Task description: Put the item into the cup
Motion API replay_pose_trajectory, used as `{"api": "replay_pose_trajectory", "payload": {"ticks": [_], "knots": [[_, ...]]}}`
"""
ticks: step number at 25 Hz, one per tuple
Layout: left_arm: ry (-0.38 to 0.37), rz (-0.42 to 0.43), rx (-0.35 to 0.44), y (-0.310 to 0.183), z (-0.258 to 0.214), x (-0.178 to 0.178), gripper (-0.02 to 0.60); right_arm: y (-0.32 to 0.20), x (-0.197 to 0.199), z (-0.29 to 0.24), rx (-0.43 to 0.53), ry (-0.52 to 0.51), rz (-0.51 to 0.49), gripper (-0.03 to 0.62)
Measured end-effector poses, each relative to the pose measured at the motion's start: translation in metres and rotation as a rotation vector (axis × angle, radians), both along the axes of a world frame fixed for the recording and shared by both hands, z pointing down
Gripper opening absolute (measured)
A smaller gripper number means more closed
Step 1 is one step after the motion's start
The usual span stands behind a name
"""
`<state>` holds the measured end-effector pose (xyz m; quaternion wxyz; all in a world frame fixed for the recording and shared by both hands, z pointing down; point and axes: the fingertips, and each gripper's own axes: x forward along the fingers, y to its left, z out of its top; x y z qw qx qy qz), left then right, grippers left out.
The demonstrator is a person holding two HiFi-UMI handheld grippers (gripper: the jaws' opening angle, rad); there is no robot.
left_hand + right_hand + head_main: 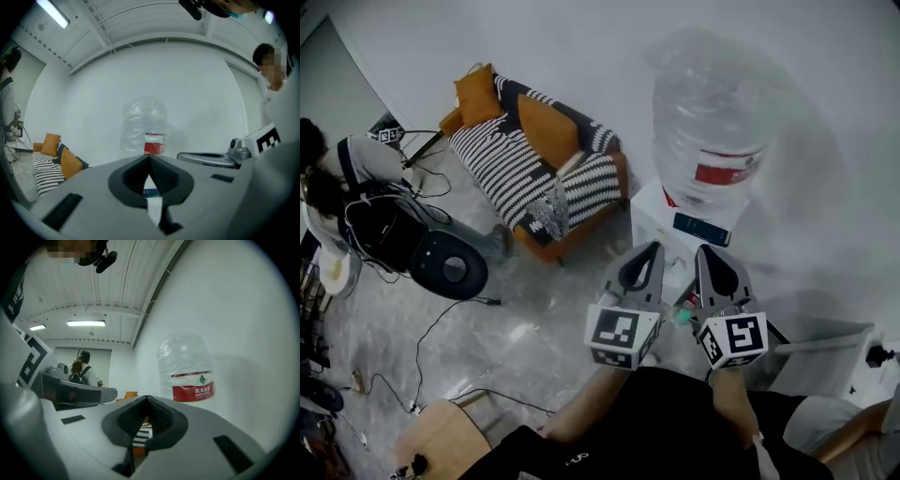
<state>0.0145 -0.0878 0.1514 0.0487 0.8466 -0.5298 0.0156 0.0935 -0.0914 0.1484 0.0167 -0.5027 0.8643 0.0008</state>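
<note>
Nearest, the left gripper (pixel 649 253) and right gripper (pixel 705 255) are held side by side and level, both jaws pressed together on nothing. I judge this a carrying pose, not a grasp. No item or cup is identifiable; a greenish speck (pixel 682 316) between the grippers is unclear. Beyond, at 1 o'clock, the water bottle (pixel 712 131) sits on its dispenser (pixel 654 214). The striped armchair (pixel 534 173) lies at 11 o'clock.

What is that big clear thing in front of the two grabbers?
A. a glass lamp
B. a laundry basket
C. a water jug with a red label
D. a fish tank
C: a clear water jug with a red label sits on top of a white dispenser by the wall.
</note>
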Motion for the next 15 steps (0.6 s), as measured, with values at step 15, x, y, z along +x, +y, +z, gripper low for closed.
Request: {"api": "replay_pose_trajectory", "payload": {"ticks": [15], "knots": [[-0.046, 0.001, 0.026, -0.009, -0.002, 0.011, 0.012, -0.009, -0.002, -0.002, 0.016, 0.003, -0.048, 0.009]]}}
